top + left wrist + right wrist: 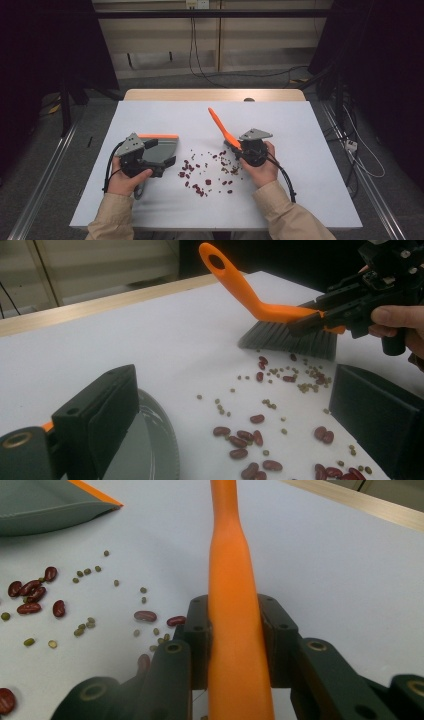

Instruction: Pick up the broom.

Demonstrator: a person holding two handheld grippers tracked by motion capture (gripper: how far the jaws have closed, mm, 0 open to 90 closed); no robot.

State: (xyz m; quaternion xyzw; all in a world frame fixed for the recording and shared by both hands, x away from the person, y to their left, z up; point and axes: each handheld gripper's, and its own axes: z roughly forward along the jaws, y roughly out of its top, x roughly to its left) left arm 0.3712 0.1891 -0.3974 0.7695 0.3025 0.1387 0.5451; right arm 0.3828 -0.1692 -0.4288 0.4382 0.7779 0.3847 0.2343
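Note:
An orange-handled brush with grey bristles stands on the white table, and my right gripper is shut on its handle. The right gripper also appears in the left gripper view, as do the bristles touching the table just behind scattered red beans and small green beans. A grey dustpan with an orange edge sits left of the beans. My left gripper is over it, jaws wide apart, and the pan's ribbed rim lies by the left jaw.
Beans are strewn between the dustpan and the brush, some close to the brush head. The table's wooden far edge lies beyond. Cables run over the floor at the right. The far half of the table is bare.

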